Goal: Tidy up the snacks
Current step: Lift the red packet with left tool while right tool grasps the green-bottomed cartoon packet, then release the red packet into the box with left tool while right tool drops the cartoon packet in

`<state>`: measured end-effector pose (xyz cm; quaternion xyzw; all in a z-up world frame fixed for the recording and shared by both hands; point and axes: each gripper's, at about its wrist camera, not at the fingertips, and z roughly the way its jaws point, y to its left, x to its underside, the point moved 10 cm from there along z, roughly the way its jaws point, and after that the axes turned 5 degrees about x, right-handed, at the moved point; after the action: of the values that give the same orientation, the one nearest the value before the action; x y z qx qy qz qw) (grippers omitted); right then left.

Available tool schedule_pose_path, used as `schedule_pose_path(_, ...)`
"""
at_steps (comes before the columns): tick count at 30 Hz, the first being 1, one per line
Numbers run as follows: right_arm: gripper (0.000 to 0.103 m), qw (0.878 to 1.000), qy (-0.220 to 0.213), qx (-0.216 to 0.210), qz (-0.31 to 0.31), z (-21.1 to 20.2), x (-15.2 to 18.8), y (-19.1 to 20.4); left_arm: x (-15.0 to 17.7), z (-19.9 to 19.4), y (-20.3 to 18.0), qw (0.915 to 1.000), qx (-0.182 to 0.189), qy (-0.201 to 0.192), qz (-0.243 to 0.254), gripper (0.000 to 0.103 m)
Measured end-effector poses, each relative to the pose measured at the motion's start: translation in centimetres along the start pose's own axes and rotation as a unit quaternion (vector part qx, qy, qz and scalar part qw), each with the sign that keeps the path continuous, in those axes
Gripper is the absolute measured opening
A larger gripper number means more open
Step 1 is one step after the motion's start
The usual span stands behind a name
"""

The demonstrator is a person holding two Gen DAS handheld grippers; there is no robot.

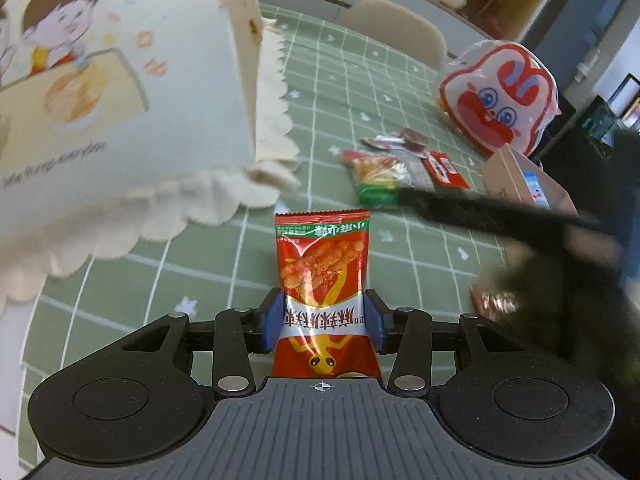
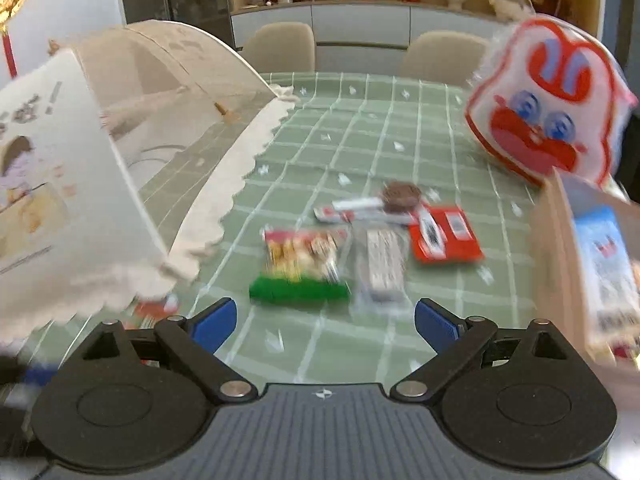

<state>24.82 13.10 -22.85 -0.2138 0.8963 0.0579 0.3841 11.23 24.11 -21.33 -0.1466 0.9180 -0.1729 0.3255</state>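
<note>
My left gripper [image 1: 323, 322] is shut on a red snack packet [image 1: 322, 268] and holds it upright above the green checked tablecloth [image 1: 224, 256]. My right gripper [image 2: 324, 324] is open and empty, just short of a pile of snacks: a green-edged bag [image 2: 300, 268], a clear grey pack [image 2: 382, 264], a red packet [image 2: 446, 234], a white and red bar [image 2: 356, 208] and a round brown snack [image 2: 401, 194]. The same pile shows in the left wrist view [image 1: 384, 176], behind the blurred black right gripper [image 1: 520, 220].
A cream food cover with a cartoon print [image 1: 120, 92] stands at the left, also in the right wrist view [image 2: 132, 160]. A red and white rabbit-face bag [image 2: 548, 128] and a cardboard box [image 2: 588, 264] stand at the right. Two chairs [image 2: 280, 50] stand behind the table.
</note>
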Motion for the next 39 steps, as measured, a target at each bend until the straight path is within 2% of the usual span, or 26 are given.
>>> schedule_pose_path(3,0.091,0.998,-0.026,0.018,-0.051,2.7,-0.8,2.1,0.7,-0.3,1.0,1.0,-0.002,0.002,-0.005,0.048)
schedule_pose_path(5,0.083,0.997,-0.02,0.017,-0.074,4.8,-0.9,3.1,1.0,-0.4,1.8,0.9999,-0.004,0.003,-0.014,0.048)
schedule_pose_path(9,0.081,0.998,0.002,-0.002,-0.055,6.8,-0.9,3.3,1.1,-0.5,2.9,0.9995,-0.003,0.008,-0.029,0.048)
schedule_pose_path(10,0.078,0.999,0.008,-0.007,-0.047,6.8,-0.9,3.1,1.2,-0.5,2.9,0.9995,-0.002,0.011,-0.029,0.048)
schedule_pose_path(11,0.066,0.999,0.016,-0.014,-0.038,6.8,-0.8,2.9,1.2,-0.5,2.8,0.9995,0.002,0.013,-0.028,0.048)
schedule_pose_path(12,0.057,0.999,0.018,-0.012,-0.038,6.5,-0.7,2.7,1.2,-0.4,2.5,0.9996,0.005,0.016,-0.025,0.048)
schedule_pose_path(15,0.055,0.998,0.044,-0.043,-0.024,4.6,-0.4,2.4,1.2,-0.3,1.1,0.9996,0.018,0.021,-0.006,0.048)
schedule_pose_path(20,0.055,0.998,0.002,-0.069,-0.001,-3.4,-0.1,0.1,2.1,-0.4,-3.1,0.9976,0.046,0.036,0.038,0.048)
schedule_pose_path(23,0.055,0.998,-0.02,-0.055,0.016,-8.1,0.8,-2.8,3.4,-0.4,-6.7,0.9935,0.072,0.052,0.071,0.048)
schedule_pose_path(27,0.055,0.998,-0.042,0.005,0.04,-13.9,3.0,-8.4,6.0,0.0,-12.2,0.9805,0.129,0.1,0.109,0.048)
schedule_pose_path(31,0.055,0.992,-0.052,0.088,0.068,-18.9,5.8,-14.2,7.4,-0.4,-18.9,0.9568,0.205,0.133,0.157,0.048)
schedule_pose_path(33,0.055,0.986,-0.062,0.133,0.082,-21.7,7.1,-16.9,6.0,-0.9,-22.6,0.9449,0.235,0.115,0.197,0.048)
schedule_pose_path(35,0.055,0.98,-0.072,0.159,0.1,-24.0,8.2,-18.9,3.5,-1.3,-26.1,0.9368,0.246,0.078,0.236,0.048)
schedule_pose_path(37,0.055,0.973,-0.084,0.176,0.124,-26.2,9.2,-20.7,-0.3,-1.4,-29.5,0.9308,0.245,0.019,0.271,0.048)
schedule_pose_path(39,0.055,0.967,-0.093,0.189,0.145,-27.5,9.9,-21.8,-4.0,-1.0,-32.4,0.9292,0.239,-0.029,0.281,0.048)
